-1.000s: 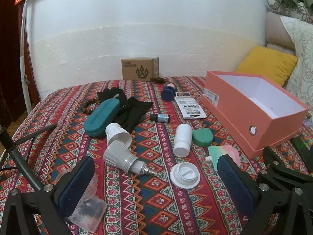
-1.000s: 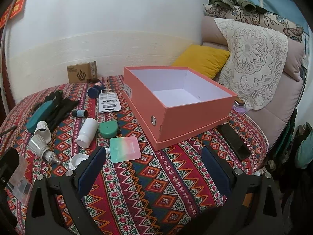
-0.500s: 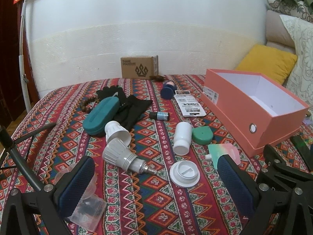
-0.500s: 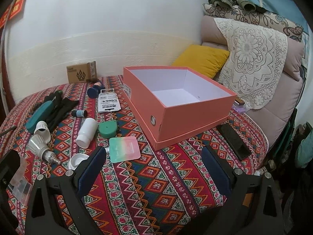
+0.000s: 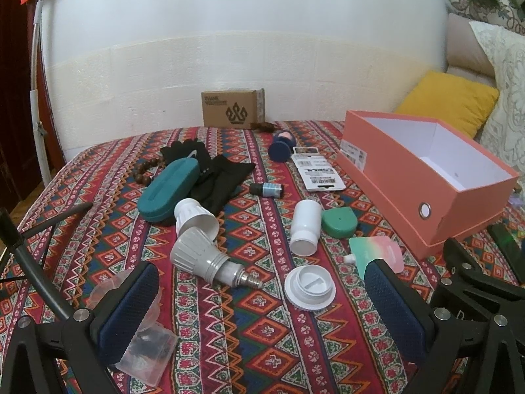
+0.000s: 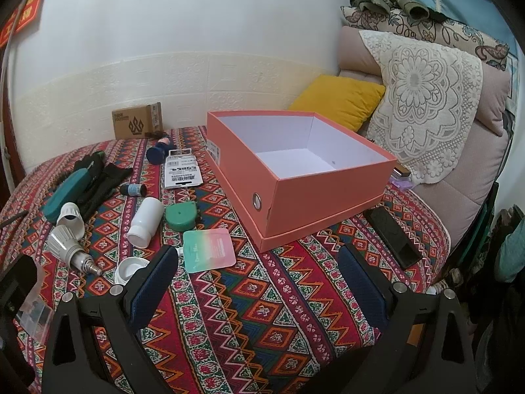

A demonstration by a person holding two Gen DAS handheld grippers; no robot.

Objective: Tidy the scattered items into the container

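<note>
An open salmon box (image 6: pixel 331 193) (image 5: pixel 393 190) stands empty on the patterned cloth. Left of it lie a white bottle (image 5: pixel 305 226), a green case (image 5: pixel 339 222), a pastel pouch (image 5: pixel 377 251) (image 6: pixel 208 255), a white lid (image 5: pixel 310 288), a grey bulb (image 5: pixel 210 257), a white bulb shell (image 5: pixel 193 218), a teal case (image 5: pixel 169 190), black gloves (image 5: pixel 216 177), a small vial (image 5: pixel 266 189) and a barcode card (image 5: pixel 317 174). My left gripper (image 5: pixel 262 308) is open and empty near the front, above the cloth. My right gripper (image 6: pixel 259 282) is open and empty in front of the box.
A clear plastic case (image 5: pixel 144 344) lies under my left finger. A brown carton (image 5: pixel 233 108) stands at the wall. A navy bottle (image 5: pixel 281 146) and wooden beads (image 5: pixel 147 169) lie at the back. A black remote (image 6: pixel 392 236) lies right of the box. A sofa with a yellow cushion (image 6: pixel 338 98) is on the right.
The left wrist view has shifted slightly forward and down toward the scattered items. The right gripper has barely moved. Nothing was picked up.
</note>
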